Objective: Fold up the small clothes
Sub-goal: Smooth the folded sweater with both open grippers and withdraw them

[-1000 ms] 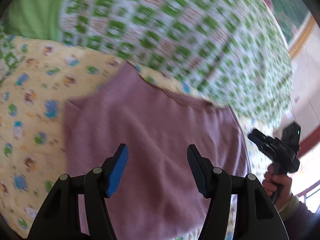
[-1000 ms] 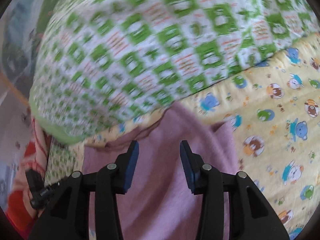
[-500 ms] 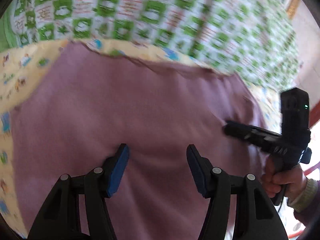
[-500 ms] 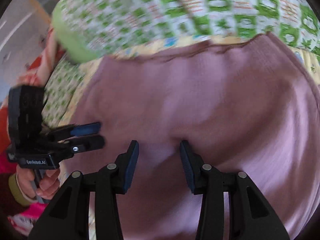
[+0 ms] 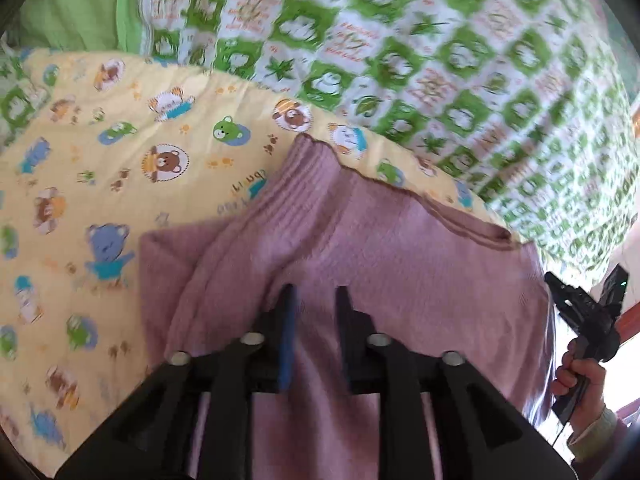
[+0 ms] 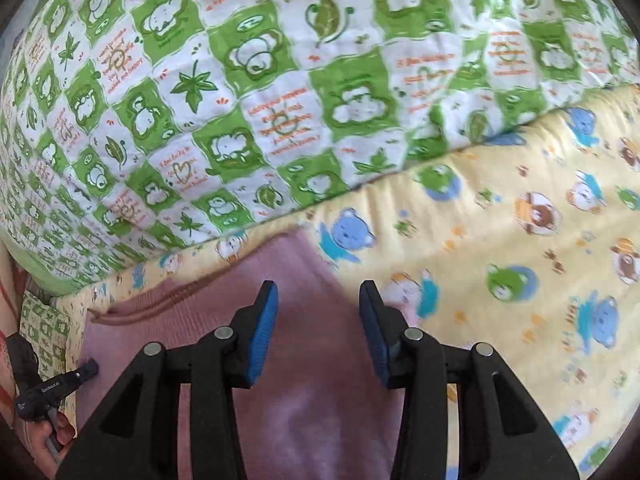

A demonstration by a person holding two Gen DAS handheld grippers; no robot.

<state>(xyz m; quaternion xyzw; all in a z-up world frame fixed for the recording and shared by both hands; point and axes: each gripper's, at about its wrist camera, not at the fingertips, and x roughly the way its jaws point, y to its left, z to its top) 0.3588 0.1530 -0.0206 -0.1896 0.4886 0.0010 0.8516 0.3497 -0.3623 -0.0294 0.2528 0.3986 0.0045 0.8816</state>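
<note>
1. Pinching the garment (image 5: 400, 280) in my left gripper (image 5: 314, 304), I have a raised ridge of mauve knit caught between the narrowed fingers, and the cloth pulls up into a fold that runs away toward the far corner.
2. The garment lies on a yellow sheet (image 5: 120, 168) printed with bears (blue, green and brown ones), with its ribbed hem toward the quilt (image 5: 400, 60), a green-and-white checked bulk just behind.
3. My right gripper (image 6: 318, 320) is released, its blue pads (image 6: 264, 328) set well apart above the garment's far corner (image 6: 280, 360); I cannot tell whether the tips touch the cloth.
4. From the left wrist camera my right hand (image 5: 580, 372) shows at the garment's right edge, wrapped around the gripper's handle.
5. From the right wrist camera the sheet (image 6: 520, 280) spreads off to the right, and the quilt (image 6: 280, 80) fills the upper half.
</note>
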